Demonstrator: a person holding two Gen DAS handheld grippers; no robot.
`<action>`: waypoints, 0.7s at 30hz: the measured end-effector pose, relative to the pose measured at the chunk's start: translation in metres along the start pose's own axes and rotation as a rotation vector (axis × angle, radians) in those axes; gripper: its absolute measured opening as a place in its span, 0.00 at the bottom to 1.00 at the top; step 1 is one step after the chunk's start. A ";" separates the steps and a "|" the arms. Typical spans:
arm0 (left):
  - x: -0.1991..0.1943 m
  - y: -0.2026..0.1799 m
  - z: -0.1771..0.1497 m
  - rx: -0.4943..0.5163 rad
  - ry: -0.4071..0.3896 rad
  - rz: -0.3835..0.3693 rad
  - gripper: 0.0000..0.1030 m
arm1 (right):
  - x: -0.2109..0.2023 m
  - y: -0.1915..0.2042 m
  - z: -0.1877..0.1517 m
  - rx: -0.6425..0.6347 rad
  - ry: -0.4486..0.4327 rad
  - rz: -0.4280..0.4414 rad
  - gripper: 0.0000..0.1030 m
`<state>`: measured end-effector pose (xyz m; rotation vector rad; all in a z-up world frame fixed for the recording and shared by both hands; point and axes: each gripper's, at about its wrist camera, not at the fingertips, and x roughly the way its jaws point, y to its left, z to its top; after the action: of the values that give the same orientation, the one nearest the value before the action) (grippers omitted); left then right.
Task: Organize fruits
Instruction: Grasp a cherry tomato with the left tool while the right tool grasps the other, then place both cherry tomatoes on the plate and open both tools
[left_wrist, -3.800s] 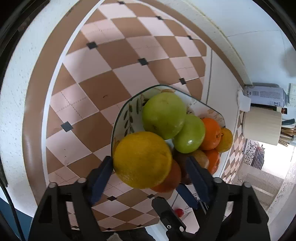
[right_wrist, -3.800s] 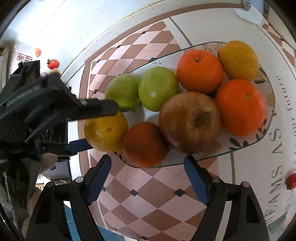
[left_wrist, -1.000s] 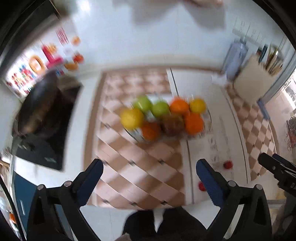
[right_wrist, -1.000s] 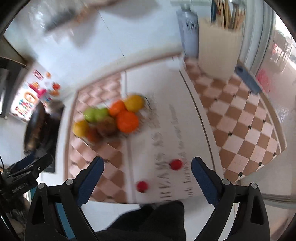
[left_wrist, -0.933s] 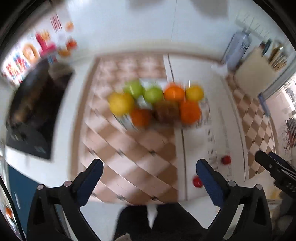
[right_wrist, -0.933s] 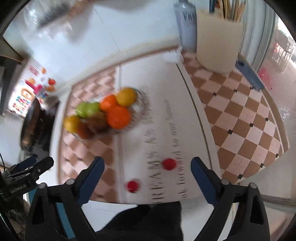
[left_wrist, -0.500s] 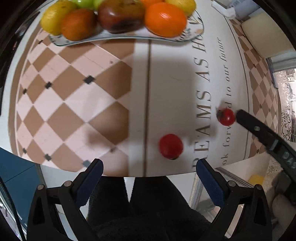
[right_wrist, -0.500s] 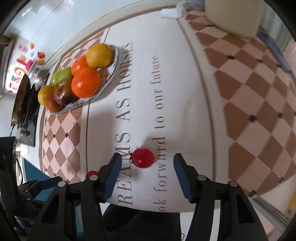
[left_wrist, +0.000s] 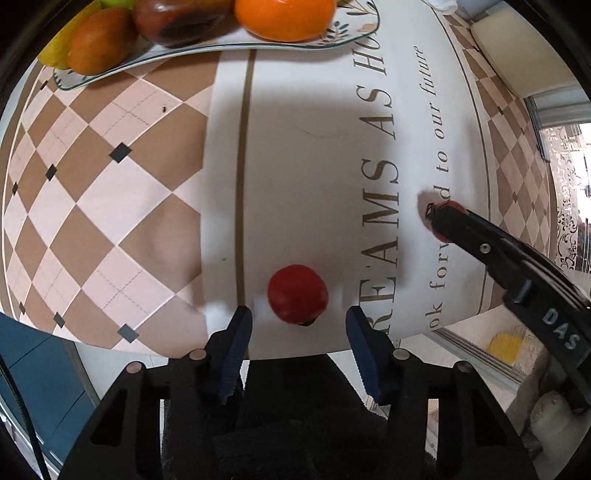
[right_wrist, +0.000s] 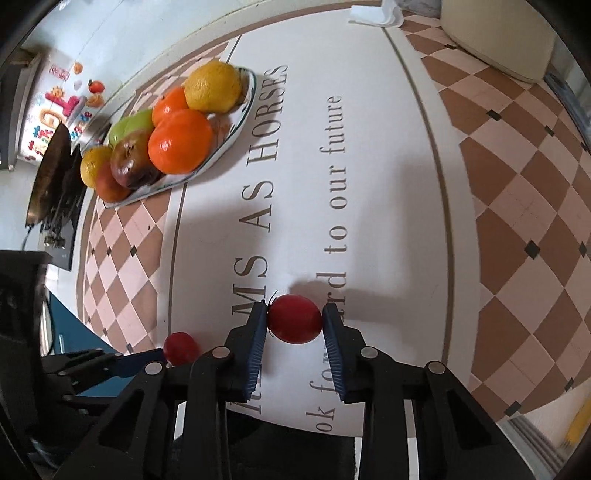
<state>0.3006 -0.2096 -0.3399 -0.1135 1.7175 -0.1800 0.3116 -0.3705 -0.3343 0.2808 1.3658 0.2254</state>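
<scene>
Two small red tomatoes lie on the lettered white mat near the table's front edge. My left gripper (left_wrist: 299, 319) is open around one tomato (left_wrist: 297, 293), its pads a little apart from it on both sides. My right gripper (right_wrist: 294, 319) is shut on the other tomato (right_wrist: 294, 324), both pads touching it; in the left wrist view that tomato (left_wrist: 439, 236) is mostly hidden behind the right gripper's finger. The left tomato also shows in the right wrist view (right_wrist: 180, 347). A patterned plate (right_wrist: 236, 125) at the back holds oranges, green apples, a dark apple and yellow citrus.
The white mat with grey lettering (left_wrist: 384, 184) lies over a brown and pink checkered cloth (left_wrist: 92, 177). A cream container (right_wrist: 495, 40) and a crumpled tissue (right_wrist: 373, 14) stand at the back right. A stove with a dark pan (right_wrist: 48, 173) is at the far left.
Both grippers came down from above the plate to the front edge. The left jaws have narrowed around its tomato. The right jaws have shut onto the other tomato.
</scene>
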 end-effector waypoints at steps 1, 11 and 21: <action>0.000 -0.002 0.000 0.005 -0.004 0.000 0.41 | -0.002 -0.002 -0.001 0.006 -0.003 0.001 0.33; -0.002 -0.026 0.004 0.053 -0.031 -0.009 0.27 | -0.010 -0.010 -0.006 0.047 -0.021 0.024 0.33; -0.043 0.001 0.007 -0.013 -0.098 -0.081 0.26 | -0.028 -0.012 0.003 0.068 -0.065 0.052 0.33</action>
<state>0.3139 -0.2011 -0.2988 -0.1985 1.6177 -0.2204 0.3094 -0.3910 -0.3115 0.3775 1.3042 0.2115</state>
